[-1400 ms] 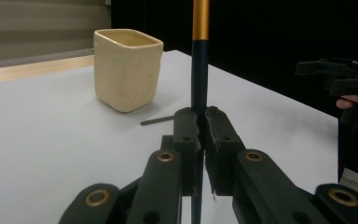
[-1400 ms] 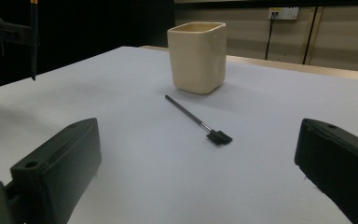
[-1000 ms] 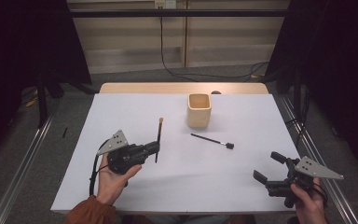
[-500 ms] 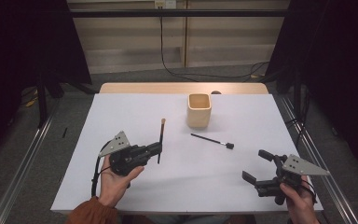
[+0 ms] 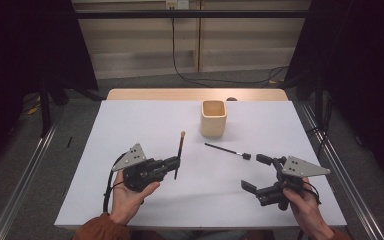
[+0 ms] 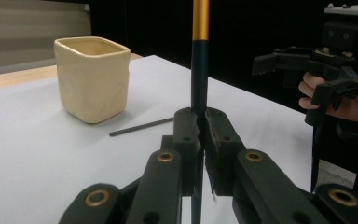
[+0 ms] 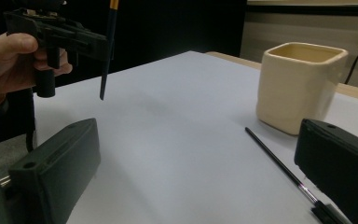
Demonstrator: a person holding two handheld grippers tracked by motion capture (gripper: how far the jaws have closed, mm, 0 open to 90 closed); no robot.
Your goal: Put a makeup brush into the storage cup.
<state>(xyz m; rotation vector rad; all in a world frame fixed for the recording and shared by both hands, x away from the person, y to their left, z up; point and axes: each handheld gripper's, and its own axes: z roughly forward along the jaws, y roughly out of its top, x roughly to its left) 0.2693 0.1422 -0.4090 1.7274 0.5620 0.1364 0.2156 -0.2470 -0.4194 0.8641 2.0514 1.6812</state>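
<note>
On the left of the white tabletop (image 5: 130,125), the left gripper (image 5: 176,162) is clamping its jaws tight on the dark shaft of a slim brush with a gold ferrule and a tan tip (image 5: 179,152). In the high view the brush is pointing away from the person, its tip toward the far edge; in the left gripper view its shaft (image 6: 199,70) is rising straight from between the pressed jaws, and in the right gripper view its lower end (image 7: 106,60) is hanging clear above the tabletop.

Further right, near the far middle, a cream square ceramic cup (image 5: 213,118) is standing upright and open. Just in front of it and slightly right, a thin black pen with a cap (image 5: 227,150) is lying flat on the tabletop, slanting toward the right, apart from the cup.

On the right, the right gripper (image 5: 256,172) is hovering with its jaws spread wide and nothing between them, the pen's capped end lying just beside its farther jaw.
</note>
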